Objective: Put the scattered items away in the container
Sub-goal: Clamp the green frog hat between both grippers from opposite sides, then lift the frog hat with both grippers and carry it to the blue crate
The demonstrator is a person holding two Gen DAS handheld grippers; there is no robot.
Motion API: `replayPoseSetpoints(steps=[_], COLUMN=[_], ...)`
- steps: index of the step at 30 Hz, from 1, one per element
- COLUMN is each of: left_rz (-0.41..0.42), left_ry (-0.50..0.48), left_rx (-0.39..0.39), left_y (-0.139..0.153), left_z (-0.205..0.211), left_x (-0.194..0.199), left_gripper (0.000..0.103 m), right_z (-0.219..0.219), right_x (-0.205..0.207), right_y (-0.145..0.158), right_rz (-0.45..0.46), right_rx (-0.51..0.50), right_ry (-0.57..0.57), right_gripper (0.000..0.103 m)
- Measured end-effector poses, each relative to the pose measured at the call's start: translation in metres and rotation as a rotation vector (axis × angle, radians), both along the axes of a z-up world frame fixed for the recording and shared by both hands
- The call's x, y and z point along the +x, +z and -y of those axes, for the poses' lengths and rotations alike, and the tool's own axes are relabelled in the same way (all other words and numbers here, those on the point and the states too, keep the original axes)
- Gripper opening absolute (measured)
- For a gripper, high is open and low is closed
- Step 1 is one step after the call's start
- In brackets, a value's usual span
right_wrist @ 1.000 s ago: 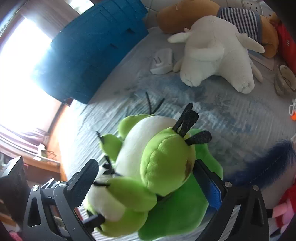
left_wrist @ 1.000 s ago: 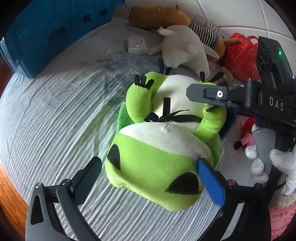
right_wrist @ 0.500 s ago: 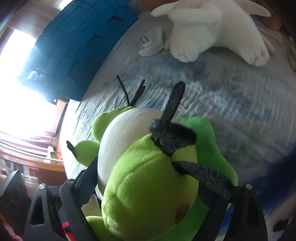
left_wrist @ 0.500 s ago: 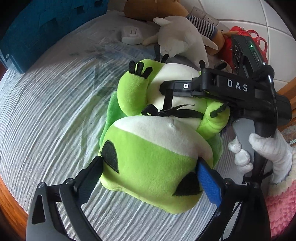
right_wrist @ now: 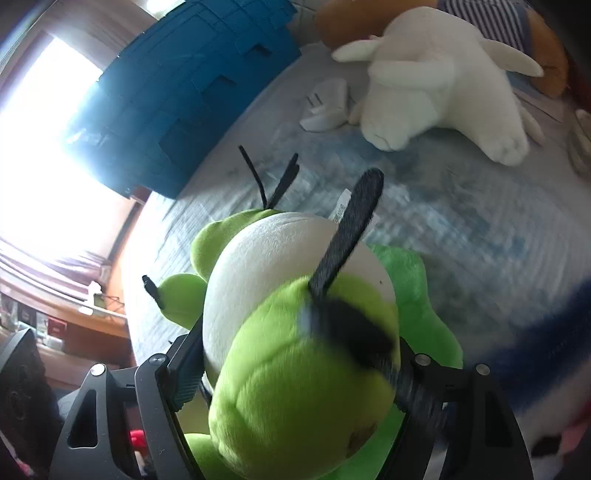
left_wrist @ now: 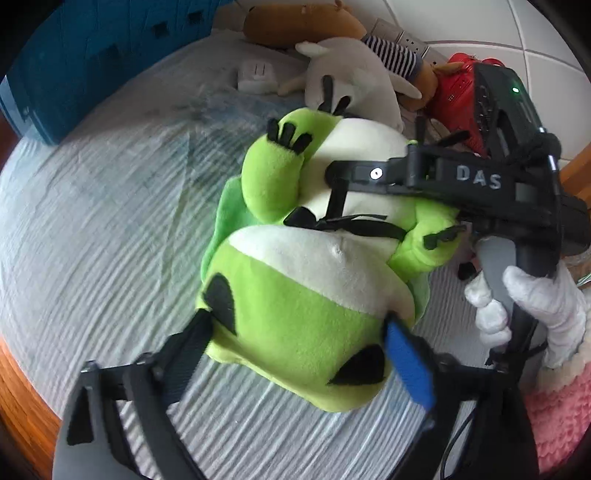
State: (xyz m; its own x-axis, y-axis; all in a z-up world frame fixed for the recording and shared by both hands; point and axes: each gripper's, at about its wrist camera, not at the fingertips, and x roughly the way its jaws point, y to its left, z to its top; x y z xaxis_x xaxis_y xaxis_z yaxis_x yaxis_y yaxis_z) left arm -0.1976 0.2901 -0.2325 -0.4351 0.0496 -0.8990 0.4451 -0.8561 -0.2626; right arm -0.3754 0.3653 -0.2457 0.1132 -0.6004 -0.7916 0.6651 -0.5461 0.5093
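Green frog plush (left_wrist: 295, 295) lies on its back on the pale ribbed bedcover (left_wrist: 92, 266), head toward the near edge, feet toward the far side. White belly, black felt eyes, black bow and black toes.

Left tongs (left_wrist: 299, 343): the black finger (left_wrist: 184, 354) sits against the left cheek of the frog's head, the blue-padded finger (left_wrist: 408, 365) presses the right cheek. The head fills the gap between them; both pads touch the plush, so the tongs are gripping the head.

Right tongs (right_wrist: 295, 369): seen from the left wrist camera, they reach in from the right across the frog's belly, body (left_wrist: 476, 181) marked "DAS" in white raised letters, green light lit on the unit behind. A white-gloved hand (left_wrist: 517, 295) holds the handle. From the right wrist camera, a green limb of the frog (right_wrist: 303, 387) fills the space between the fingers, which sit against it on both sides: clamped on the frog. This part is blurred.

A small white tag (right_wrist: 341, 208) sticks out at the frog's side; its print is too small to read.

Blue bin (left_wrist: 92, 55) stands at the far left edge of the bed, well apart from the frog; its wall shows square cut-outs.

Far side: white plush (left_wrist: 354, 81) lying just beyond the frog's feet, brown plush with a striped shirt (left_wrist: 306, 22) behind it, a white plug adapter (left_wrist: 258, 74) left of the white plush, a red toy (left_wrist: 458, 88) at far right. Pink knit sleeve (left_wrist: 561, 417) at near right.
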Motion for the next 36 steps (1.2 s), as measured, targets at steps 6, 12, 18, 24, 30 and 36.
replayPoseSetpoints(steps=[6, 12, 18, 24, 30, 36], left_rz=[-0.025, -0.023, -0.033, -0.054, -0.131, -0.196], left_ry=[0.001, -0.012, 0.010, -0.003, -0.046, -0.019], left_rx=[-0.028, -0.017, -0.004, -0.059, -0.189, -0.313], left_y=[-0.010, -0.019, -0.023, 0.012, 0.068, 0.115], left_z=[-0.002, 0.002, 0.011, 0.003, -0.028, -0.056], left_x=[-0.011, -0.028, -0.042, -0.033, -0.008, 0.030], left_gripper=[0.103, 0.103, 0.103, 0.081, 0.081, 0.081], right_z=[-0.007, 0.004, 0.019, 0.007, -0.025, -0.055], right_x=[-0.007, -0.019, -0.030, -0.022, 0.000, 0.039], right_y=[-0.011, -0.022, -0.038, -0.008, 0.056, 0.122], right_rz=[0.041, 0.056, 0.072, -0.007, -0.083, -0.203], right_rx=[0.005, 0.030, 0.031, -0.027, -0.151, -0.264], right_ry=[-0.035, -0.017, 0.013, 0.005, 0.003, 0.044], right_gripper=[0.078, 0.085, 0.087, 0.077, 0.076, 0.076])
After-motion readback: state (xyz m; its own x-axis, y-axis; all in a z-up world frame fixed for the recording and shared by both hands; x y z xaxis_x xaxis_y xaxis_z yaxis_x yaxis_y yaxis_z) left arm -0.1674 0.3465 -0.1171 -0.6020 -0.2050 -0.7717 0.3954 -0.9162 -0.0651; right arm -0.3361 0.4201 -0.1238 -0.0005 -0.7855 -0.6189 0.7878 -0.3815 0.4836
